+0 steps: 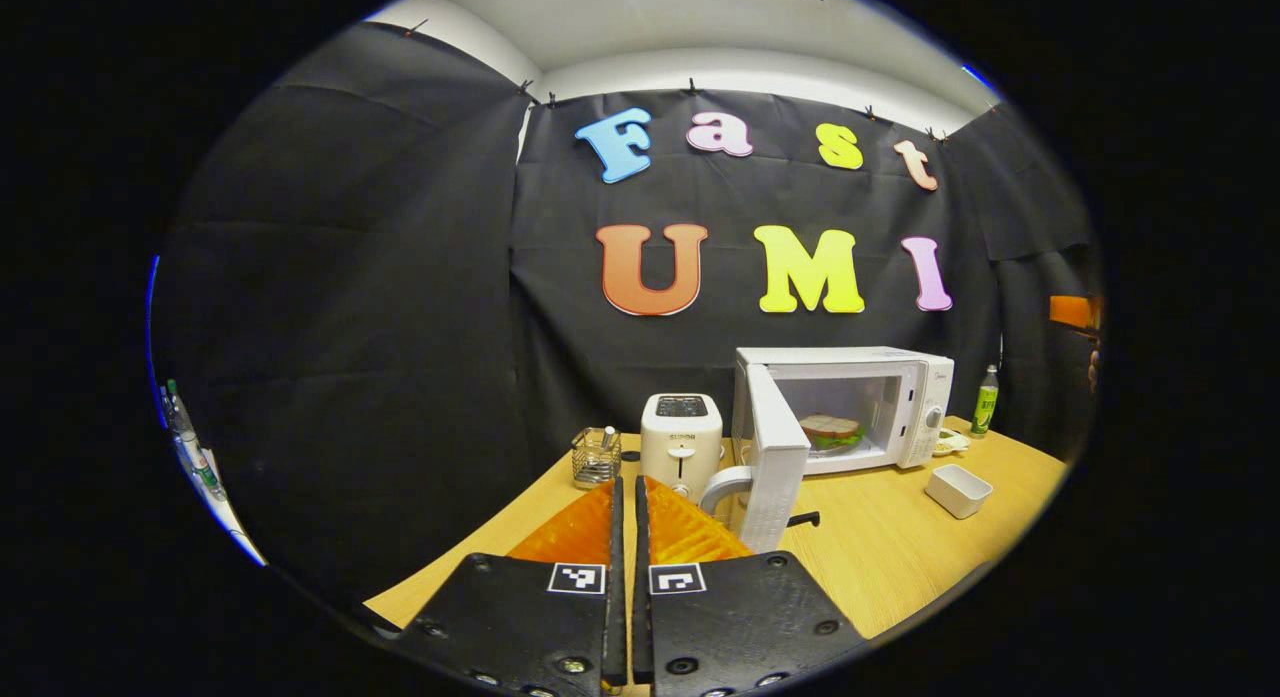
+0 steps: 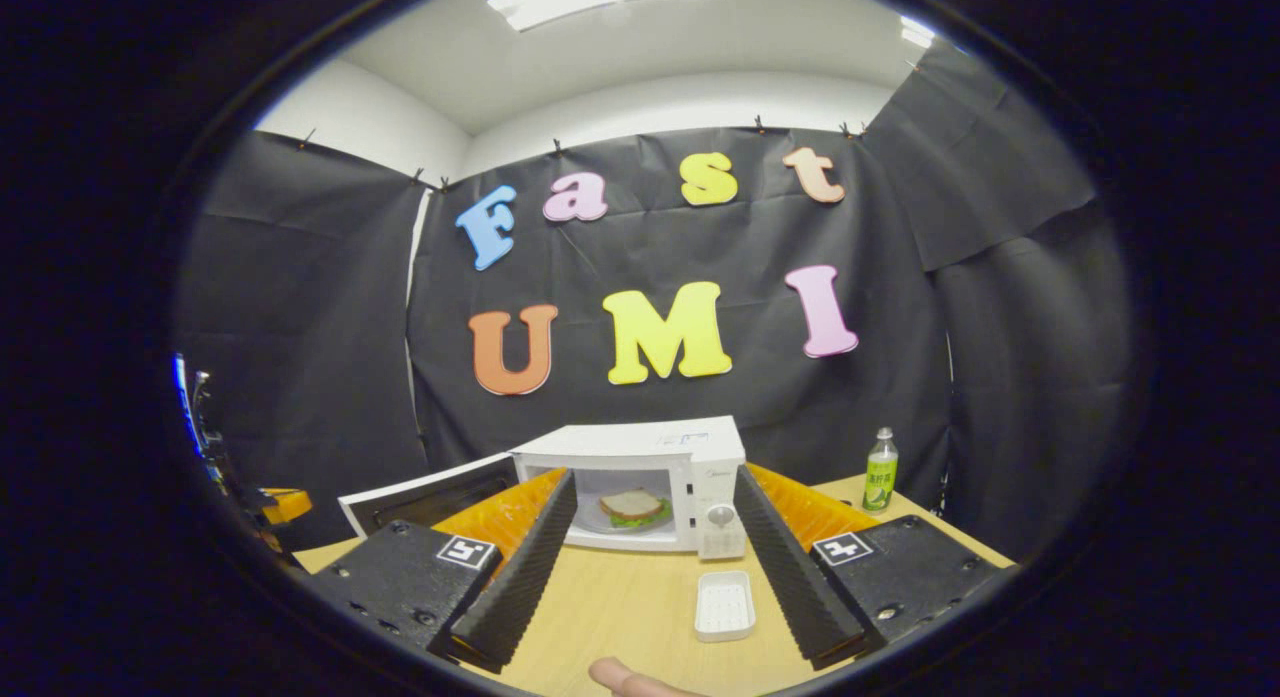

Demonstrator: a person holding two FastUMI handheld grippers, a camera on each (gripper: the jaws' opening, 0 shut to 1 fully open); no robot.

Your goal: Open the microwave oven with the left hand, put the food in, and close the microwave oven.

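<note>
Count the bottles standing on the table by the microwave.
1. A green-labelled bottle stands at the table's back edge, just beyond the control-panel side of the microwave. Others may be hidden behind the microwave or its open door.

The left gripper (image 1: pixel 628 487) sits at six o'clock in the left gripper view, its fingers pressed nearly together and holding nothing. In the right gripper view the right gripper (image 2: pixel 650 497) also sits at six o'clock, fingers spread wide, with a fingertip (image 2: pixel 625 677) of the person below.

My left tongs (image 1: pixel 630 507) hide the toaster's (image 1: pixel 681 437) base, and the basket's (image 1: pixel 596 457) contents are too small to tell.
</note>
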